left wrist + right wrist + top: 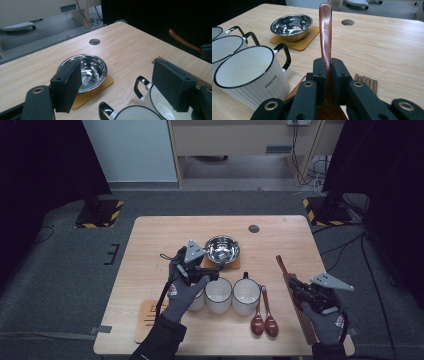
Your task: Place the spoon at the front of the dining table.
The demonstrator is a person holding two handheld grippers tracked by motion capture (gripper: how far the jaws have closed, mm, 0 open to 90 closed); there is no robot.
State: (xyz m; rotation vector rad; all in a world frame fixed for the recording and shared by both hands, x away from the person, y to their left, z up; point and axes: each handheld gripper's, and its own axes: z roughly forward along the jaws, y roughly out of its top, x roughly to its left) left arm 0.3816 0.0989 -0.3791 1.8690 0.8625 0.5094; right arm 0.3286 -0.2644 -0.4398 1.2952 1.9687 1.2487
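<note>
Right gripper [326,75] clamped on slim reddish-brown wooden spoon handle [325,30], raised at the table's right edge. Stiff, light, probably slick with varnish; best gripped mid-handle. Left gripper [120,85] gaping empty above white enamel mugs [219,295].

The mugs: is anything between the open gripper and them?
Nothing visible. The left gripper hangs open just above the mugs, with bare air between its jaws and the white rims below. The steel bowl sits farther off on its mat. The right gripper is off to the side, shut on a wooden spoon.
</note>
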